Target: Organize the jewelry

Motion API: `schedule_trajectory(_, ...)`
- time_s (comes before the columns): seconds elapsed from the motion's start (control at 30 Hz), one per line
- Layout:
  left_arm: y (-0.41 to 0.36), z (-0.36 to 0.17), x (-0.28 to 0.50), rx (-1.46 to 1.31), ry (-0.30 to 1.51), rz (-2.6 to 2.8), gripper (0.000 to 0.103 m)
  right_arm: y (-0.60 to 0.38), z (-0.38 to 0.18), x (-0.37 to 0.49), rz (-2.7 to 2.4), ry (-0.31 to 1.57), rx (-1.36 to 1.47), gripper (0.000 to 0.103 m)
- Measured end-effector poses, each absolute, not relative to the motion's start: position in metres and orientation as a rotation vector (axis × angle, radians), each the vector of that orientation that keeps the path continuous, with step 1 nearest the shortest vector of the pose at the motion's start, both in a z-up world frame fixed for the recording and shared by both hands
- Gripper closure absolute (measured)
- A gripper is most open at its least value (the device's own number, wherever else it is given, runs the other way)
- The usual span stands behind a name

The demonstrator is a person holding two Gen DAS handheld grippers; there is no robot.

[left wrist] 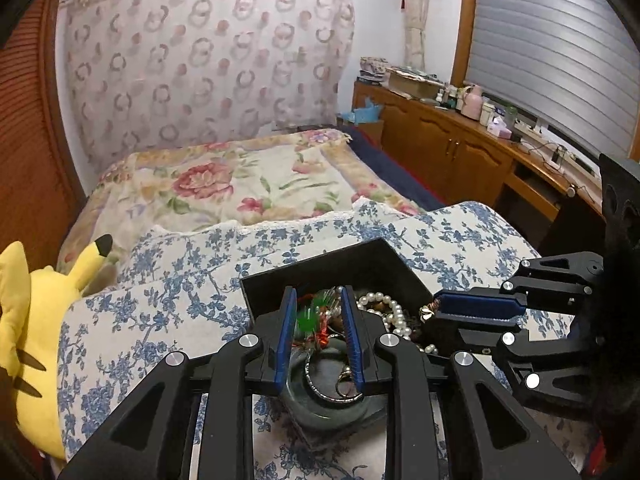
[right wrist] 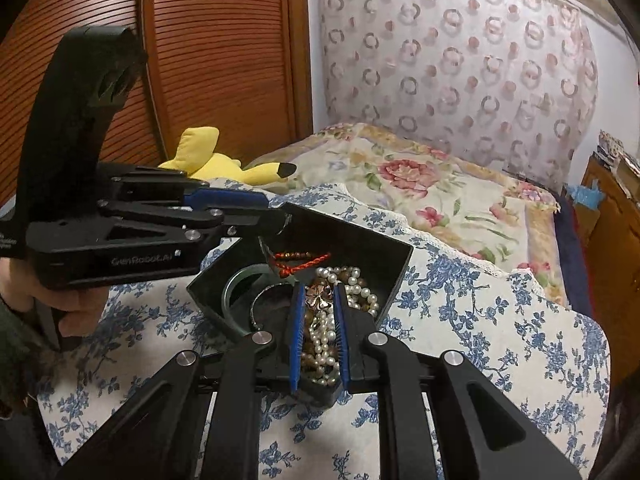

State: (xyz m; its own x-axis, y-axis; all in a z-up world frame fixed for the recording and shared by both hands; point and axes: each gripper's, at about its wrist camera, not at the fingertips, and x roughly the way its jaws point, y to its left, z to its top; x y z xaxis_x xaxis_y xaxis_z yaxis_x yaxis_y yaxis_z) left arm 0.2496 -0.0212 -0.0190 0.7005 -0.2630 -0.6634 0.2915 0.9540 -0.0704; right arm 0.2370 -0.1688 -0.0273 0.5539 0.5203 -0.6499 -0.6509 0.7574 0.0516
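A black open box (left wrist: 320, 268) (right wrist: 360, 240) sits on a blue-flowered cloth. It holds pearl strands (left wrist: 390, 312) (right wrist: 360, 284), a red cord bracelet (right wrist: 300, 262), a grey-green bangle (right wrist: 240, 280) and a silver bangle (left wrist: 320, 388). My left gripper (left wrist: 319, 300) is over the box, its jaws a little apart around a blurred green and red trinket (left wrist: 314, 318). My right gripper (right wrist: 318, 292) is inside the box, its jaws close about a rose-gold flower pendant (right wrist: 318, 295); whether it grips it is unclear. Each gripper shows in the other's view, the right one (left wrist: 436, 312) and the left one (right wrist: 276, 216).
The blue-flowered cloth (left wrist: 180, 292) (right wrist: 500, 320) covers a raised surface at the foot of a bed with a floral quilt (left wrist: 240, 184). A yellow plush toy (left wrist: 36, 312) (right wrist: 216, 160) lies at the left. A wooden cabinet (left wrist: 460, 148) with clutter stands at the right.
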Motion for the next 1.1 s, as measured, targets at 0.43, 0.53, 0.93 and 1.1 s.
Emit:
schedule_trajectory(0.43, -0.016, -0.007, 0.19, 0.04, 0.661, -0.227, 0.014, -0.194, -0.014, 0.196, 0.618, 0.644, -0.152, 0.069)
schedule_trajectory(0.53, -0.013, -0.004, 0.166, 0.021, 0.64, -0.2, 0.009, -0.206, -0.008, 0.174, 0.568, 0.611, -0.132, 0.055)
schedule_trajectory(0.93, 0.002, -0.006, 0.087, -0.01, 0.598, -0.063, 0.008, -0.242, 0.007, 0.089, 0.384, 0.477, -0.029, 0.003)
schedule_trajectory(1.1, 0.002, -0.006, 0.074, 0.003, 0.586, -0.041, 0.008, -0.244, 0.014, 0.078, 0.353, 0.447, -0.014, 0.003)
